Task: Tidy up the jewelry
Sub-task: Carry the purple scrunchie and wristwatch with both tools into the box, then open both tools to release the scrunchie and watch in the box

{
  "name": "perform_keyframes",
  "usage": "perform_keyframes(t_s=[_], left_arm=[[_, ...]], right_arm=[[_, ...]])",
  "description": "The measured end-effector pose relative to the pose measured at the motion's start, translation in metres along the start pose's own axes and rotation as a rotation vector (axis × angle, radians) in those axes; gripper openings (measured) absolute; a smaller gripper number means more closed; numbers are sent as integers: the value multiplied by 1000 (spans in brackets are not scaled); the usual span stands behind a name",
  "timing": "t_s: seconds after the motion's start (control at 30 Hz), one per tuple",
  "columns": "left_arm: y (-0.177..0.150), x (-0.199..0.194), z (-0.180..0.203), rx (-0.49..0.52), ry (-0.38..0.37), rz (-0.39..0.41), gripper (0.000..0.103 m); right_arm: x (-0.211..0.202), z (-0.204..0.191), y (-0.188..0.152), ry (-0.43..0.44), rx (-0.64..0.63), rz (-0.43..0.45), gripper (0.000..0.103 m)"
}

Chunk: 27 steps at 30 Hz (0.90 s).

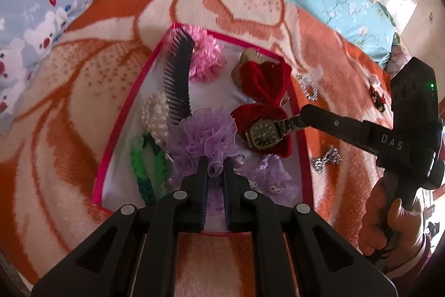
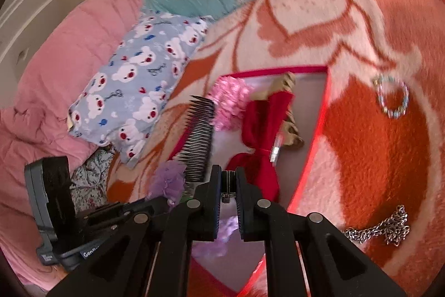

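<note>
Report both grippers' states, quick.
Left gripper: shut on the purple organza scrunchie, over the pink-edged tray.
Right gripper: shut on the wristwatch by its metal band, above the red velvet bow.

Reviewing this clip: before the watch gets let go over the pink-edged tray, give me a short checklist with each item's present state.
1. Watch held: ok, right gripper is shut on its band.
2. Watch over the tray: ok, it hangs above the red bow inside the pink rim.
3. Left gripper out of the way: ok, shut on the purple scrunchie, beside the watch.
4. Landing spot free: not ok, the bow lies beneath.
5. Watch touching the bow: cannot tell.
6. All jewelry in the tray: not ok, beaded bracelet and silver chain lie on the blanket.
</note>
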<state>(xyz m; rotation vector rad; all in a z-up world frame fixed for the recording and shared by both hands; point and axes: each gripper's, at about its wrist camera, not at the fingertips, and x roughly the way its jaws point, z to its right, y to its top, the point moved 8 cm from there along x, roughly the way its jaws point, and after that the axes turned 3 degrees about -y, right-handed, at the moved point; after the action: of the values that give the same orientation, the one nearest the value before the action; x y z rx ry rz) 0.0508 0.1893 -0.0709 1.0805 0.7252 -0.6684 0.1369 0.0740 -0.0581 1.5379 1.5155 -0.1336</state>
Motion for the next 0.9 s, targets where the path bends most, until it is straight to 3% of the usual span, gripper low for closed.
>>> perform_keyframes(t_s=[0.4,0.9], left_arm=[[-6,23,-6,-26,-10,-60,10],[-5,22,-5,-51,-45,-65,32]], right_arm=[[15,24,9,-38,1,-4,9],[20,33,6,-34,-5,-9,15]])
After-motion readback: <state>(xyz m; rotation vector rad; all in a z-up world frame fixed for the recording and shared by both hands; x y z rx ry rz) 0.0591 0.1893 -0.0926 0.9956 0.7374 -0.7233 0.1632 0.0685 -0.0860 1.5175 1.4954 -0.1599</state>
